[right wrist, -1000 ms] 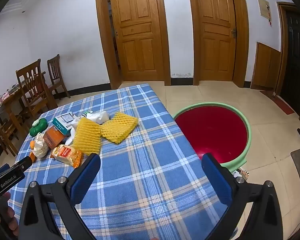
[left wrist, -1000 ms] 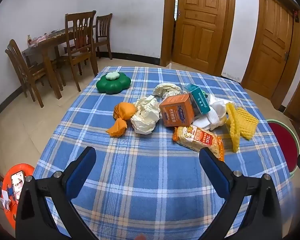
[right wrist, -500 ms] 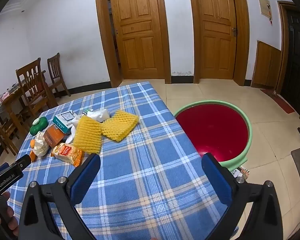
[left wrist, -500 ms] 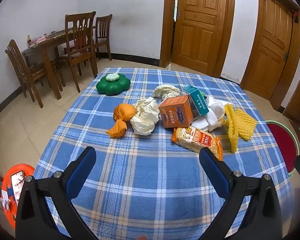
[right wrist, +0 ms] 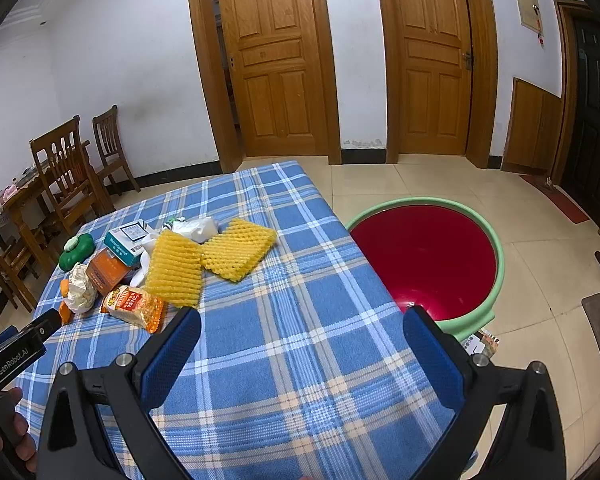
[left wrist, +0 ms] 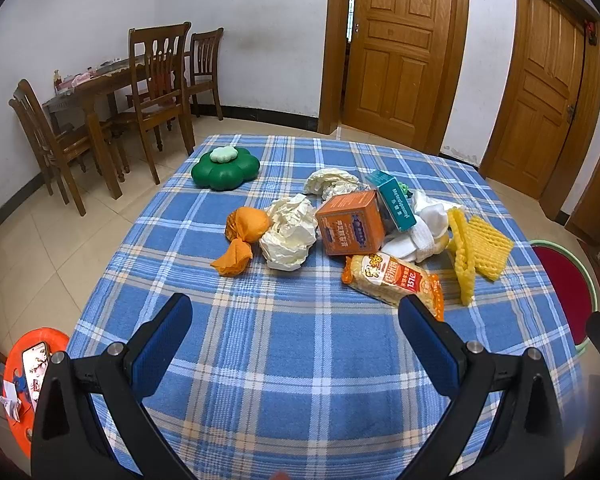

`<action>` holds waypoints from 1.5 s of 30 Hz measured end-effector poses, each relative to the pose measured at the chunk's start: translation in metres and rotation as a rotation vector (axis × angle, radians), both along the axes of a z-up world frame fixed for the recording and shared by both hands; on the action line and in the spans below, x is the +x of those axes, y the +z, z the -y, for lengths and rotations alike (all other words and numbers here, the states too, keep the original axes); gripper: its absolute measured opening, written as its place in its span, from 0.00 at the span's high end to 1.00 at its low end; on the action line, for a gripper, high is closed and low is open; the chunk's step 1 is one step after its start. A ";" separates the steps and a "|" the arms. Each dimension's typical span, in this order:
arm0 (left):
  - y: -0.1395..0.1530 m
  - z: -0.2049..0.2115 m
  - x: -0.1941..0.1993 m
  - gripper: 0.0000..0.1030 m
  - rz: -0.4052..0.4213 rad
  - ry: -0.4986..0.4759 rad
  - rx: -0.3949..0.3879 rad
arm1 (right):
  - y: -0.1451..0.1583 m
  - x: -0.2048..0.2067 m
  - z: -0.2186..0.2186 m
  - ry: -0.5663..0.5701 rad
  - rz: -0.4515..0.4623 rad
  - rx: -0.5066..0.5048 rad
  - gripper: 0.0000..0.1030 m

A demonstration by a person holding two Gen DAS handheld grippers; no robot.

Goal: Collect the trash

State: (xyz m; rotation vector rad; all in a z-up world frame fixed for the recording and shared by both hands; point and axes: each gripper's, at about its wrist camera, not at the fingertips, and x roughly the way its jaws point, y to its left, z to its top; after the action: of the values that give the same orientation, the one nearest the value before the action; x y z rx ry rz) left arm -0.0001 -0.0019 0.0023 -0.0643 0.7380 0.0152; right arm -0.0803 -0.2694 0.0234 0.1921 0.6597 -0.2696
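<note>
Trash lies in a heap on the blue plaid table (left wrist: 284, 344): an orange wrapper (left wrist: 242, 238), crumpled white paper (left wrist: 290, 232), an orange box (left wrist: 350, 228), a teal box (left wrist: 392, 200), a noodle packet (left wrist: 392, 278), white wrapping (left wrist: 424, 228) and yellow foam nets (left wrist: 476, 246). My left gripper (left wrist: 296, 334) is open and empty, short of the heap. My right gripper (right wrist: 300, 342) is open and empty over the table's right part; the foam nets (right wrist: 208, 258) and packet (right wrist: 134, 306) lie to its left. A red basin with a green rim (right wrist: 428, 256) stands on the floor beside the table.
A green flower-shaped container (left wrist: 225, 168) sits at the table's far left. A wooden dining table with chairs (left wrist: 112, 120) stands at the left wall. An orange stool (left wrist: 28, 372) is on the floor at the left. Two wooden doors (right wrist: 276, 64) are behind.
Both grippers have shifted only slightly; the left view has crept a little nearer the heap. Nothing was taken hold of or moved on the table.
</note>
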 end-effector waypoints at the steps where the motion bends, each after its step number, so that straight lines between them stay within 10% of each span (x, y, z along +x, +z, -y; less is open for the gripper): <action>1: 0.000 0.000 0.000 0.02 0.000 -0.001 0.000 | 0.000 0.000 0.001 0.001 -0.002 0.001 0.00; 45: 0.002 -0.002 -0.002 0.02 -0.002 0.003 -0.003 | -0.006 0.001 -0.002 0.000 -0.015 0.010 0.00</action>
State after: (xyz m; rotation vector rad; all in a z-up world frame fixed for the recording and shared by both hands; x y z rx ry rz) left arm -0.0024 0.0005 0.0043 -0.0678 0.7401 0.0170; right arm -0.0797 -0.2672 0.0172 0.2003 0.6757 -0.2678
